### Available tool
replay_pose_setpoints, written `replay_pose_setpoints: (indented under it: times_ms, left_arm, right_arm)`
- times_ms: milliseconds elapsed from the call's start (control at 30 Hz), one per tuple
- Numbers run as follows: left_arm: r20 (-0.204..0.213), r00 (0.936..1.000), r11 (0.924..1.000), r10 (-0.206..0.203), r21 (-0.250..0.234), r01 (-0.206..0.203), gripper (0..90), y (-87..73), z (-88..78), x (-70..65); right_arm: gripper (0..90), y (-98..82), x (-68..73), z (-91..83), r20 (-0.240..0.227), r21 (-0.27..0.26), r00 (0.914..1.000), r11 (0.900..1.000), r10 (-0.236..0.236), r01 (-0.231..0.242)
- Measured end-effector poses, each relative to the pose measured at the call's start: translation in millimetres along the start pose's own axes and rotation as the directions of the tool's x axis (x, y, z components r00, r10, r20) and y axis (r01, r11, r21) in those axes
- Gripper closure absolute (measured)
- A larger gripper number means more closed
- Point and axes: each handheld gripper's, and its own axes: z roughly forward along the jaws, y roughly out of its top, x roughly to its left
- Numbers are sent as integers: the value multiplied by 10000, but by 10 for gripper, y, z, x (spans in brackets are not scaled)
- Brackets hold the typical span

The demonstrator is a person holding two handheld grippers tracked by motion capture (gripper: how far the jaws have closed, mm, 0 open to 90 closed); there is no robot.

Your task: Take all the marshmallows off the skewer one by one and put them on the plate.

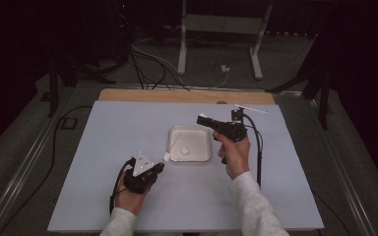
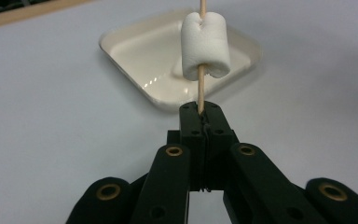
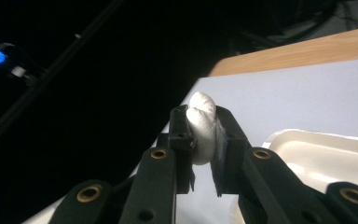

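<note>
Dim room, grey floor [image 1: 24,123] (cables [image 1: 147,64] strewn), white metal frame [image 1: 221,29] behind.

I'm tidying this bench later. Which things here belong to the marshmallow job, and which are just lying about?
In use:
- skewer in the left tongs
- marshmallow on the skewer
- second marshmallow squeezed in the right tongs
- white tray holding another marshmallow

Lying about:
- floor cables
- white stand
</note>
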Motion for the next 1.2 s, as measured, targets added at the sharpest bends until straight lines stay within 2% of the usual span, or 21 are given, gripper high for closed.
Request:
replay_pose_setpoints:
  times_ms: [100, 267, 400, 567, 900, 967, 1033, 1100, 1133, 1200]
  left_arm:
    - [10, 10000, 10000, 48, -37, -48, 900, 15, 7, -23]
    - [41, 10000, 10000, 43, -75, -42, 900, 22, 9, -25]
    - [37, 10000, 9999, -77, -121, 78, 900, 24, -2, -7]
    - [84, 9999, 9998, -112, -150, 114, 900, 40, -4, -19]
    - [176, 9997, 9997, -194, -142, 197, 900, 46, 17, -31]
    - [191, 9996, 9997, -204, -143, 206, 900, 47, 17, -32]
    - [197, 9996, 9997, -211, -144, 214, 900, 48, 18, -32]
    - [196, 9996, 9996, -222, -141, 225, 900, 48, 19, -31]
    - [196, 9995, 9996, -234, -140, 237, 900, 47, 20, -30]
    - [186, 9995, 9995, -260, -156, 263, 900, 48, 19, -28]
  right_arm:
    - [795, -12, -74, 12, 657, 515, 9971, 9981, -374, 341]
    - [786, -155, -169, 194, 850, 1104, 9957, 9935, -372, 277]
    - [780, -198, -191, 282, 1131, 1291, 9922, 9909, -523, 375]
    - [770, -234, -214, 354, 1590, 1590, 9838, 9856, -830, 575]
    - [712, -325, -302, 513, 2501, 2257, 9573, 9702, -1448, 878]
    - [649, -341, -325, 536, 2669, 2299, 9523, 9694, -1478, 860]
    - [521, -353, -344, 556, 2801, 2347, 9493, 9691, -1426, 763]
    - [448, -364, -363, 574, 2782, 2491, 9510, 9664, -1347, 640]
    - [421, -370, -364, 576, 2735, 2516, 9522, 9656, -1359, 655]
    - [340, -379, -356, 571, 2810, 2426, 9476, 9666, -1521, 832]
